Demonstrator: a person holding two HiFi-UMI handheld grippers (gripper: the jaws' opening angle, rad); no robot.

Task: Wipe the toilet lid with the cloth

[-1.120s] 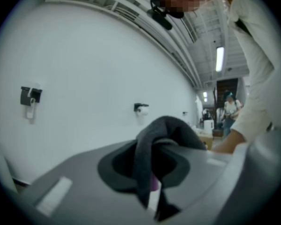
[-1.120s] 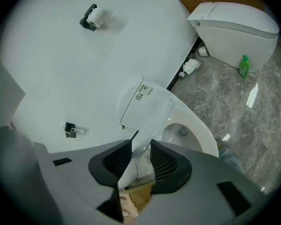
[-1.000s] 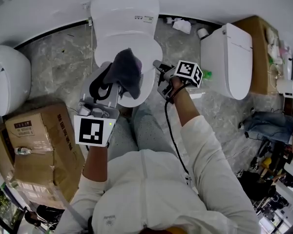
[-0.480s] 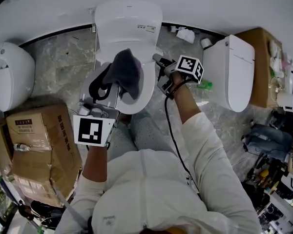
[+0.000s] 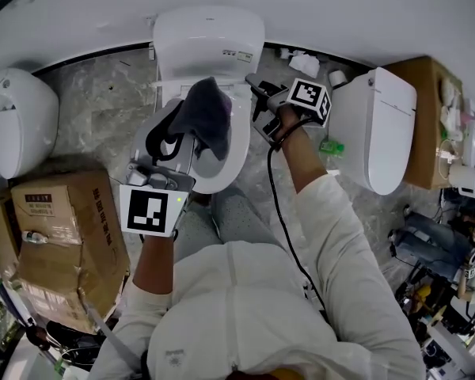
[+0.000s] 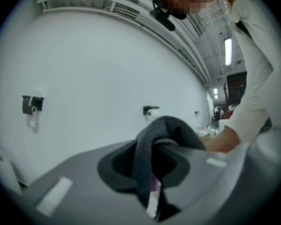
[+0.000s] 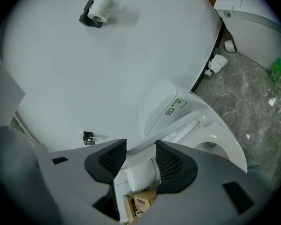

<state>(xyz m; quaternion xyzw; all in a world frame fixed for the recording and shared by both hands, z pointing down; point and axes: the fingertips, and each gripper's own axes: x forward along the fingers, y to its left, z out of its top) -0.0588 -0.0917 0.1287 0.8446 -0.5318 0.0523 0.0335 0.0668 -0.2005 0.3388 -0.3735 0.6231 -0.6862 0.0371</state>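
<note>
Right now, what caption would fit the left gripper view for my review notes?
Left gripper shut on a dark grey cloth, facing a white wall.

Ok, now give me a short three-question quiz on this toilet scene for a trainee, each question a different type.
1. Multiple choice: what does the left hand-held gripper hold? A) a spray bottle B) a dark grey cloth C) nothing.
2. True or false: the right hand-held gripper is clamped on the toilet lid.
3. Fill in: the cardboard box stands on the floor at the person's ____ side.

Key: 1 B. 2 False: its jaws stand apart, having just been opening, and grip nothing. 3 left.
</note>
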